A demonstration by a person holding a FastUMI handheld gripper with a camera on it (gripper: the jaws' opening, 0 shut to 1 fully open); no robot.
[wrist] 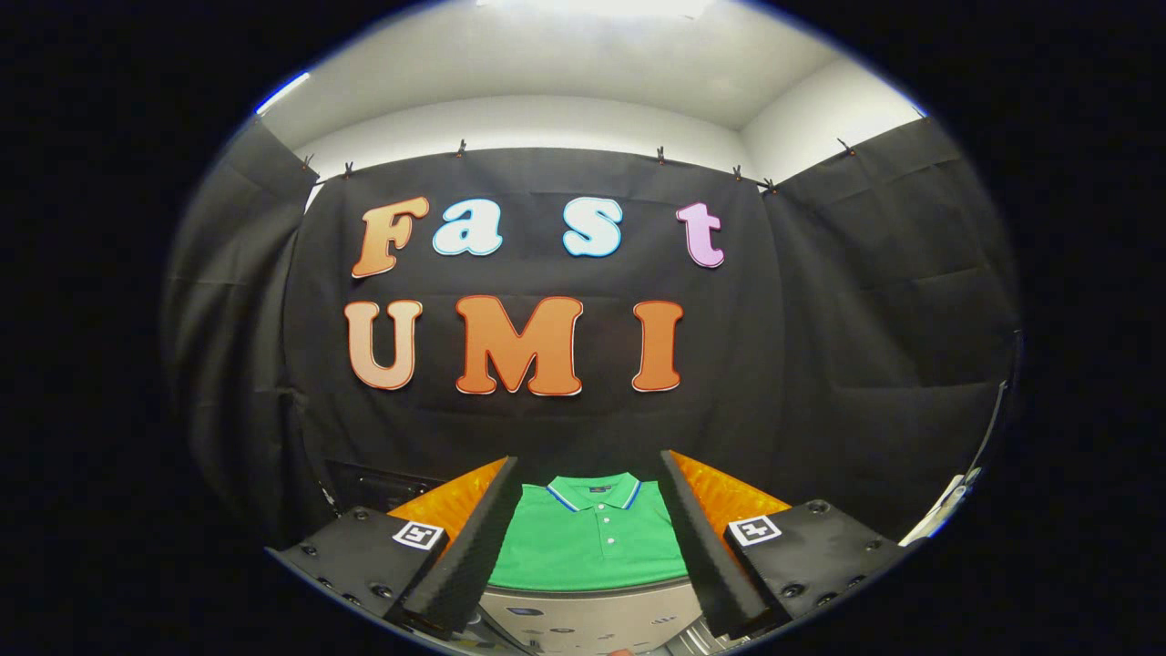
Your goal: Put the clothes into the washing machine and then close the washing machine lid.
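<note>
A green polo shirt [588,547] with a blue-and-white trimmed collar and white buttons lies flat on an orange surface [733,499]. It lies ahead of my gripper [588,458], seen between the two fingers. The fingers stand wide apart, one on each side of the shirt, and nothing is held between them. The gripper hovers above and short of the shirt, not touching it. Just under the shirt's near hem, between the finger bases, is a pale grey panel [583,612] with small dark marks; I cannot tell if it belongs to the washing machine.
Black cloth walls [847,364] close the booth behind and on both sides of the orange surface. A white object [947,510] pokes in low at the right wall. A dark box-like shape [373,481] sits behind the orange surface on the left.
</note>
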